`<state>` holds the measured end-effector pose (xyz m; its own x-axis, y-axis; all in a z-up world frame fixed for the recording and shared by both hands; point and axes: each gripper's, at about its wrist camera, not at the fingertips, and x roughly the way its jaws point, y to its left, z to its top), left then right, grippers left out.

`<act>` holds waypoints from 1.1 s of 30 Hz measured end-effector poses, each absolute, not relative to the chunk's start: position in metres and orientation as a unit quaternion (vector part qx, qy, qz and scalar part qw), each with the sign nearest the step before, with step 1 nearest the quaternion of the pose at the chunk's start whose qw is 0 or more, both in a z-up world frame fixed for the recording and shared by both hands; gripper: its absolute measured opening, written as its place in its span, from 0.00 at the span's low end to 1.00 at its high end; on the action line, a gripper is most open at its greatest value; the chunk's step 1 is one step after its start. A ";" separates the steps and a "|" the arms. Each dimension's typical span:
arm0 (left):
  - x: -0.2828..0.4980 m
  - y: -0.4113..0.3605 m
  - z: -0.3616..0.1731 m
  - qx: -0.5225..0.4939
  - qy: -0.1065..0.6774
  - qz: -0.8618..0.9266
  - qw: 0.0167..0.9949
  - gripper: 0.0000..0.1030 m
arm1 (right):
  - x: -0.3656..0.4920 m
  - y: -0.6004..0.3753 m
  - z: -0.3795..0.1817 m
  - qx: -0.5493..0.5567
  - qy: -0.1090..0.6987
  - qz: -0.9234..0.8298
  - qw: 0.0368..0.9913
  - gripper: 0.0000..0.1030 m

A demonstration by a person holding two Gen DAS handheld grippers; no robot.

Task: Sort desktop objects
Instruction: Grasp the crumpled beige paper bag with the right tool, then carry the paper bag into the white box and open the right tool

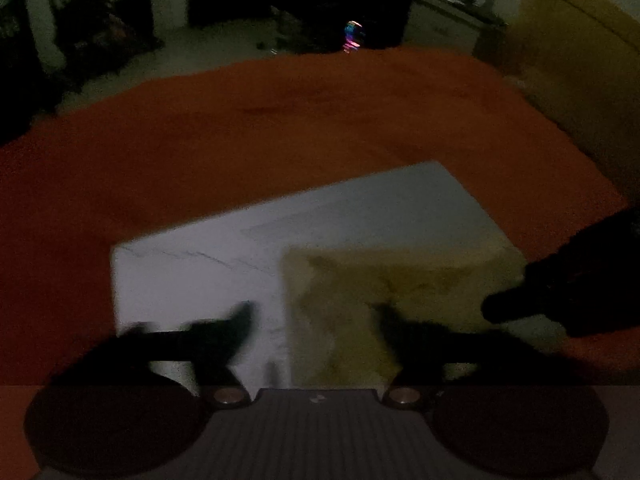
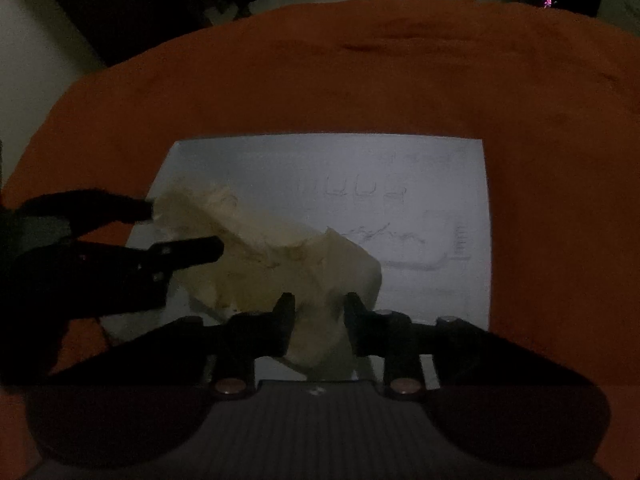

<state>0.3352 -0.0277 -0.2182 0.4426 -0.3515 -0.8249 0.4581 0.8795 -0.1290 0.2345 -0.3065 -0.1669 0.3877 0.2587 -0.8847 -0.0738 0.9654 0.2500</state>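
Observation:
A crumpled pale yellow cloth [image 2: 276, 252] lies on a white sheet of paper [image 2: 420, 184] with faint pencil marks, on an orange tablecloth. My right gripper [image 2: 316, 304] has its fingers on either side of the cloth's near fold; how tightly they close on it is not clear. My left gripper [image 2: 184, 228] shows at the left of the right wrist view, its fingers apart at the cloth's left edge. In the left wrist view the left gripper [image 1: 316, 312] is open over the cloth [image 1: 400, 300] and paper [image 1: 200, 264]. The right gripper's finger [image 1: 508, 308] enters from the right.
The orange tablecloth [image 1: 240, 140] covers the table all around the paper. A yellow panel [image 1: 576, 60] stands at the far right. The dark room lies beyond the table's far edge, with a small coloured light [image 1: 353, 36].

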 end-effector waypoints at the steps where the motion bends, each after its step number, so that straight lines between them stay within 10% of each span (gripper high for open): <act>1: 0.333 -0.027 -0.216 0.055 0.464 -0.244 0.850 0.25 | 0.235 -0.306 -0.168 0.083 0.543 0.100 0.829 0.21; 33: 0.126 0.002 -0.091 -0.047 0.438 -0.212 0.872 0.18 | 0.062 -0.268 -0.068 0.040 0.515 0.189 0.835 0.13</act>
